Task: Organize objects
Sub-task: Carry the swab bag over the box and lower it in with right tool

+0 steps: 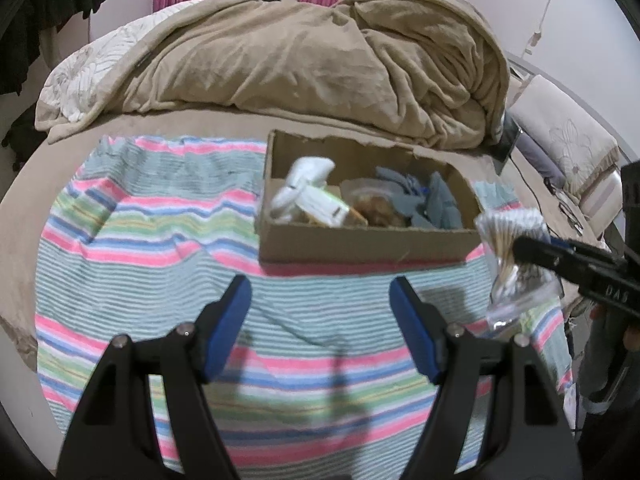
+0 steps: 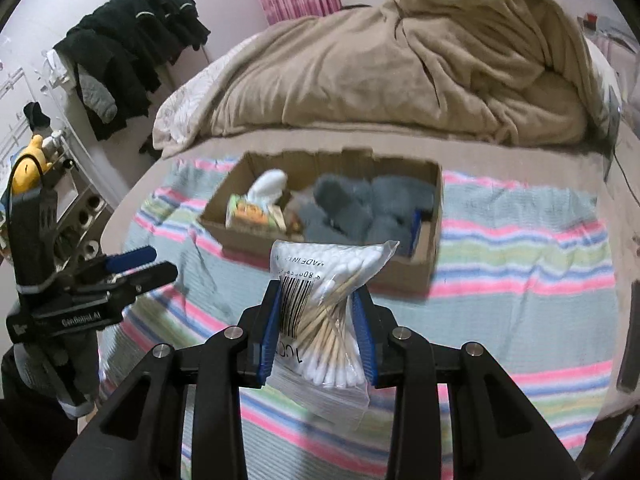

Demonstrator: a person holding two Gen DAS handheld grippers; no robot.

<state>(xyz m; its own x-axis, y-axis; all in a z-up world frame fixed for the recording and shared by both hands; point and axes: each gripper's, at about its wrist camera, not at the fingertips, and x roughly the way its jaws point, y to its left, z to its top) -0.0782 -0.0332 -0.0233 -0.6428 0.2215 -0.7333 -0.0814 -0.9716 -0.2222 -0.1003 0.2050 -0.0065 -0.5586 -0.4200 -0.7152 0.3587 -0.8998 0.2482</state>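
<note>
Right gripper [image 2: 318, 330] clamped on bag of cotton swabs [image 2: 324, 320], pinched at mid-length between the blue pads; bag held above striped towel [image 2: 520, 264], just short of cardboard box [image 2: 404, 276]. Bag's long axis runs forward toward the box, swab sticks roughly along it. Left gripper [image 1: 320, 292] open, empty, over the towel on the bed [image 1: 60, 184].

The bag of cotton swabs [image 2: 325, 312] carries a barcode and the upside-down words "MADE IN", with digits too blurred to read. The left claw [image 2: 138, 266] shows "GenRobot.AI" on its body. The right claw [image 1: 532, 250] shows "DAS".
</note>
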